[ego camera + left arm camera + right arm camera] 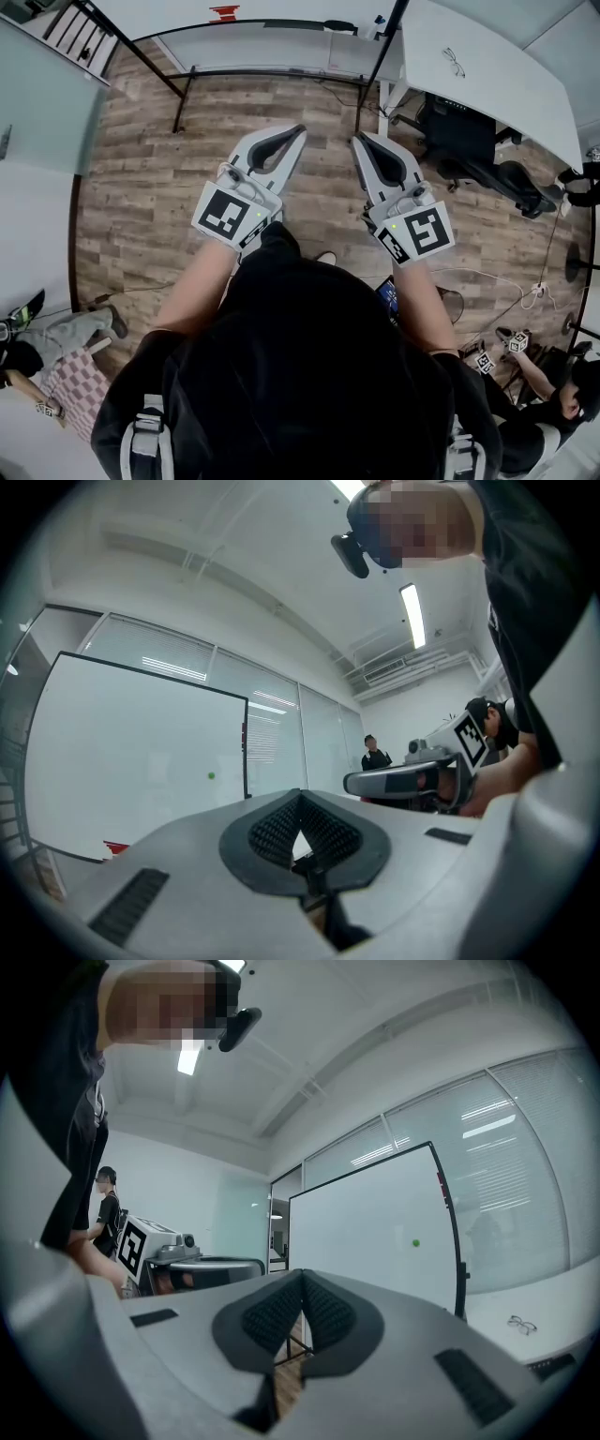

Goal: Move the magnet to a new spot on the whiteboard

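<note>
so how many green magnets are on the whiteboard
1: a small round green magnet on the white whiteboard, right of its centre at about mid-height. The board's lower part is hidden, so more may be there.
</note>
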`<state>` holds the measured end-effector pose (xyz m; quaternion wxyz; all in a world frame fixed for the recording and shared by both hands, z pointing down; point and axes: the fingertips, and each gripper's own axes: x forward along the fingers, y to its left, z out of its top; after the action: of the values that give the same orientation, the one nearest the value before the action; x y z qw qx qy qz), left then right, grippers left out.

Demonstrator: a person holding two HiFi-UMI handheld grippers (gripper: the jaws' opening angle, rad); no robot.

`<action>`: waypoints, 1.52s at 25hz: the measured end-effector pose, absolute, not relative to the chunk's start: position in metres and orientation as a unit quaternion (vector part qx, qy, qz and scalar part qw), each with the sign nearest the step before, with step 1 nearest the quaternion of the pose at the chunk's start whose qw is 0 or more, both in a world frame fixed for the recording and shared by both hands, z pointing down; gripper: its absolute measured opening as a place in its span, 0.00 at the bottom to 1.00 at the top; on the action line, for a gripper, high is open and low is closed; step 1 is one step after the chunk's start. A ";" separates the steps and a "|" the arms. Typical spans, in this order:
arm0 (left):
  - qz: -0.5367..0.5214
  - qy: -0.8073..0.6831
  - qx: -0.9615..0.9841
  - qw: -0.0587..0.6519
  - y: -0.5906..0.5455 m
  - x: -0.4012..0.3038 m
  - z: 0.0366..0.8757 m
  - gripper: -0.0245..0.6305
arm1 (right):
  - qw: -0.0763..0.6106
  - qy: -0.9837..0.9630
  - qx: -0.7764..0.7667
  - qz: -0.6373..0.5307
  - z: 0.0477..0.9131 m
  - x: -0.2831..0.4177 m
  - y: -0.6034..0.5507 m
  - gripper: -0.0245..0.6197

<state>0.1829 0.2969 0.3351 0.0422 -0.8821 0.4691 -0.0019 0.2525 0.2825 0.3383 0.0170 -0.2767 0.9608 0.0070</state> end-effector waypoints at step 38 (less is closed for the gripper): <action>-0.002 0.407 -0.913 0.004 0.086 -0.045 0.352 0.04 | -0.017 0.941 -0.334 -0.040 0.361 0.025 0.081 0.04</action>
<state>-0.0453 0.0862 0.3518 0.0045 -0.9133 0.4072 -0.0023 0.0247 0.0807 0.3614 -0.0171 -0.3342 0.9415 -0.0404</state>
